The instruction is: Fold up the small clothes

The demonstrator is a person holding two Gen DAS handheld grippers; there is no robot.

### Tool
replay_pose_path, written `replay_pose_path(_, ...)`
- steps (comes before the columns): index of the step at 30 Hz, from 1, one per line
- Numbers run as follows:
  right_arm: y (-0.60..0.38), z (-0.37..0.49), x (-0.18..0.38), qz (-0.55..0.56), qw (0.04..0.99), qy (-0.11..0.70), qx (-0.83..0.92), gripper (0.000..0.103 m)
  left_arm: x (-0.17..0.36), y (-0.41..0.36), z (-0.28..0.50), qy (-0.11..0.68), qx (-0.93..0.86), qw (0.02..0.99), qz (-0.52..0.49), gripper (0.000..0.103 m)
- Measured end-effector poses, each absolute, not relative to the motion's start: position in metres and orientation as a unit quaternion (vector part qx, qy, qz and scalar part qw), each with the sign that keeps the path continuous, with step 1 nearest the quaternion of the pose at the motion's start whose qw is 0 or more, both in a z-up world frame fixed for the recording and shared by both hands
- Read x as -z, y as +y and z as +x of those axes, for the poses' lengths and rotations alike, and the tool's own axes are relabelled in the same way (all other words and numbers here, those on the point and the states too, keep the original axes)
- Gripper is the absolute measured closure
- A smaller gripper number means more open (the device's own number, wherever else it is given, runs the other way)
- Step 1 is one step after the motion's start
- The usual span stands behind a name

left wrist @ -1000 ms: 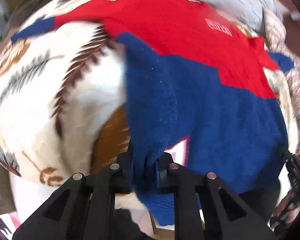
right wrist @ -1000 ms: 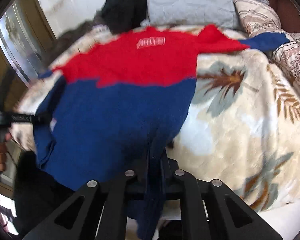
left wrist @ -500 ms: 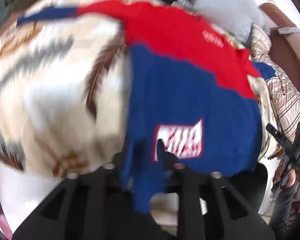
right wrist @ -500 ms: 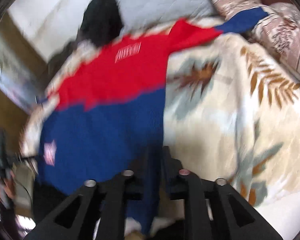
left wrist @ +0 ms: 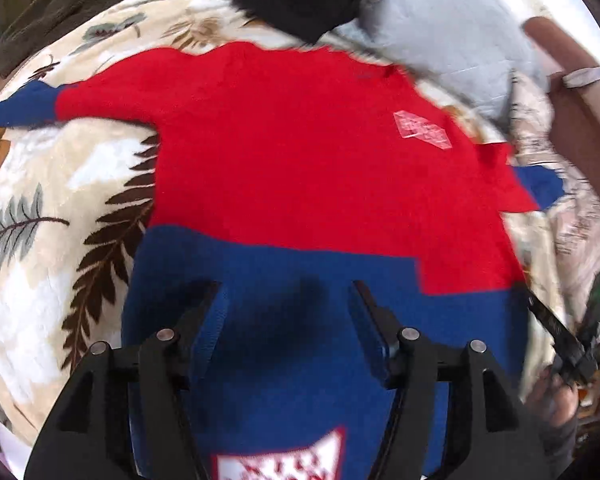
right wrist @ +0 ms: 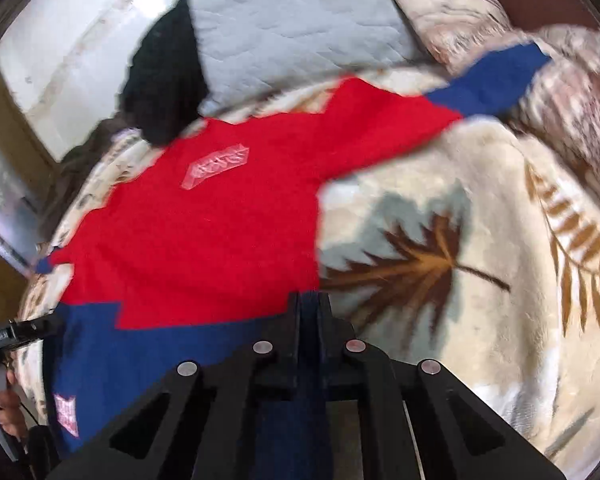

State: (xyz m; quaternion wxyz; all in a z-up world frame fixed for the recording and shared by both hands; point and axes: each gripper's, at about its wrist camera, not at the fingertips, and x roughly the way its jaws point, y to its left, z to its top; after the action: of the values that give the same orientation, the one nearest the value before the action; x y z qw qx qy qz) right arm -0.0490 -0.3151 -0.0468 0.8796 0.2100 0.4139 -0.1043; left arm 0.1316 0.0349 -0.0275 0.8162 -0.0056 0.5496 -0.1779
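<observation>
The sweater [left wrist: 300, 168] lies spread face-up on a leaf-print blanket [left wrist: 60, 200] on the bed, so the step in hand looks like the last of the laying-out, with no fold made yet. The left gripper [left wrist: 286, 300] hangs over the blue hem with its fingers spread wide and nothing between them; the right gripper [right wrist: 308, 304] has its fingers pressed together on a strip of the blue hem at the sweater's right edge. The next move probably calls for the left gripper to close on the hem or a sleeve, so that both can carry one side over the body. In the left view the sweater is red on top and blue below, with a stepped colour line, a pale label at 2 o'clock on the chest, and a white patch at 6 o'clock on the hem. Its blue-cuffed sleeves reach out toward 9 and 3 o'clock. A grey pillow [right wrist: 300, 20] and a black garment [right wrist: 164, 76] sit beyond the collar, around 12 o'clock.
</observation>
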Motion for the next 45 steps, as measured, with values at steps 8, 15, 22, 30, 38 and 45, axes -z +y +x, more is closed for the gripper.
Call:
replay_pose_path(8, -0.383, -0.041, 0.004, 0.251, 0.891, 0.354, 0.129, 0.066, 0.009, 0.013, 0.173, 0.532, 0.199, 0.823, -0.023, 0.039)
replay_pose_path(15, -0.532, -0.027, -0.003, 0.401, 0.837, 0.246, 0.280, 0.053, 0.031, 0.010, 0.225, 0.539, 0.193, 0.816, -0.084, 0.036)
replay_pose_path(22, -0.599, 0.014, 0.008, 0.390, 0.818, 0.232, 0.353, 0.054, 0.041, -0.004, 0.235, 0.514, 0.185, 0.836, -0.054, 0.026)
replay_pose_path(30, -0.597, 0.045, 0.015, 0.308, 0.835, 0.243, 0.385, 0.093, 0.027, -0.004, 0.234, 0.470, 0.195, 0.859, -0.056, 0.026)
replay_pose_path(38, -0.570, 0.029, -0.021, 0.306, 0.868, 0.192, 0.340, 0.093, 0.034, 0.003, 0.247, 0.489, 0.175, 0.853, -0.053, 0.026)
replay_pose_path(45, -0.492, 0.065, -0.042, 0.273, 0.903, 0.223, 0.247, 0.093, 0.039, 0.010, 0.246, 0.511, 0.191, 0.834, -0.084, 0.026)
